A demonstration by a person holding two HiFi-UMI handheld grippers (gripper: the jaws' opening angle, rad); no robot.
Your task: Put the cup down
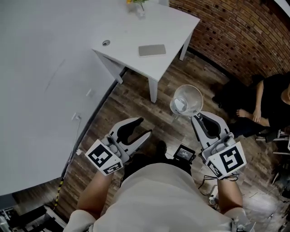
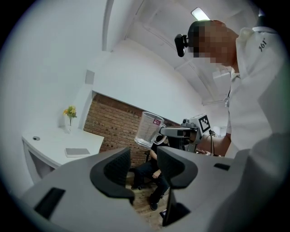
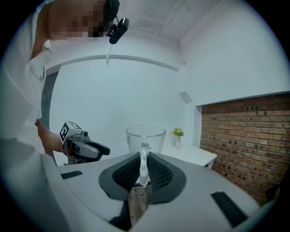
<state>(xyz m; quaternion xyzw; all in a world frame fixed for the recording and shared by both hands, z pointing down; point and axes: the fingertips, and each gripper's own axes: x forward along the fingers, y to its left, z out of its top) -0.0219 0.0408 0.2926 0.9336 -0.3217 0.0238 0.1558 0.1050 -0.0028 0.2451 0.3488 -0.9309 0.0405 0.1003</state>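
**Glass cup held off the table's near corner**

Glass is what the right gripper carries. Its jaws are clamped on the handle of a clear cup, with the bowl out beyond the fingertips. The cup hangs over the wooden floor, just off the near corner of the white table and clear of its top. Its mouth faces up toward the head camera, so its long axis looks roughly upright and the handle points back toward the person.

The move turns on one relation: the table top lies ahead and to the left of the cup. The right gripper is the only one near enough to carry it there. The left gripper is further from the table corner, with its jaws apart and nothing between them.

- A grey pad lies flat on the table near the corner — the closest thing to a likely landing spot.
- A small vase of yellow flowers stands at the table's far edge, well away from the corner.
- The table's corner and leg sit between the cup and the open top, so the cup probably needs to come in above the edge.

Right of the table, a person sits by the brick wall, away from that path.
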